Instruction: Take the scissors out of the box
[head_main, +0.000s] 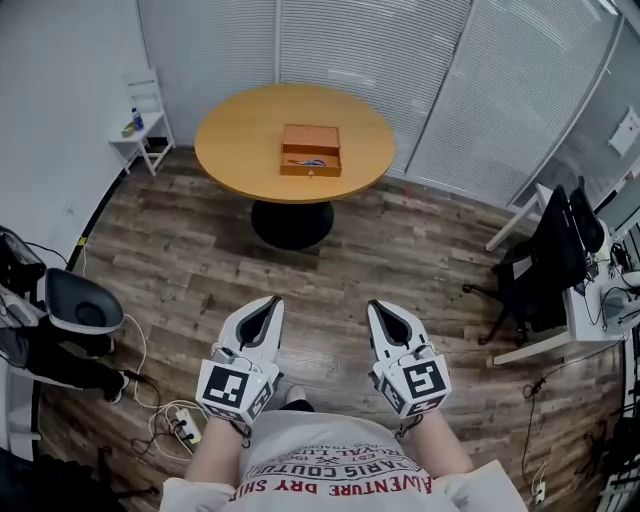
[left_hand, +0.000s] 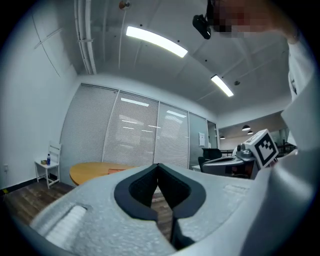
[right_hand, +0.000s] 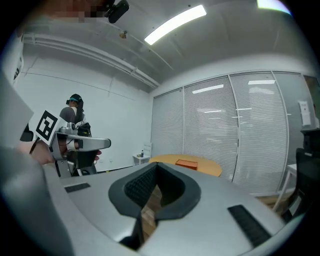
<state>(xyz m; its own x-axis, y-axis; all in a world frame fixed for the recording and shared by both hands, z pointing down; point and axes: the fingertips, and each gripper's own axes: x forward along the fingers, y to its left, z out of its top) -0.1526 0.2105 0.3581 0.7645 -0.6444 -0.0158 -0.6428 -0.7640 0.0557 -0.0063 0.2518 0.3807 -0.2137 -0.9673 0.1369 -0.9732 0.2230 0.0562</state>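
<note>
An orange wooden box (head_main: 311, 150) sits in the middle of a round wooden table (head_main: 230, 140) far ahead of me, its drawer pulled out toward me. Blue-handled scissors (head_main: 307, 162) lie inside the drawer. My left gripper (head_main: 273, 301) and right gripper (head_main: 377, 307) are held side by side near my body, well short of the table, both shut with nothing between the jaws. The box (right_hand: 186, 163) shows small on the table in the right gripper view; in the left gripper view the table (left_hand: 92, 172) appears beyond the jaws.
A black table pedestal (head_main: 291, 222) stands on the wood floor. A white shelf (head_main: 141, 125) is at the back left, a black chair (head_main: 548, 265) and desk at right, cables and a power strip (head_main: 181, 425) at lower left. Blinds line the far wall.
</note>
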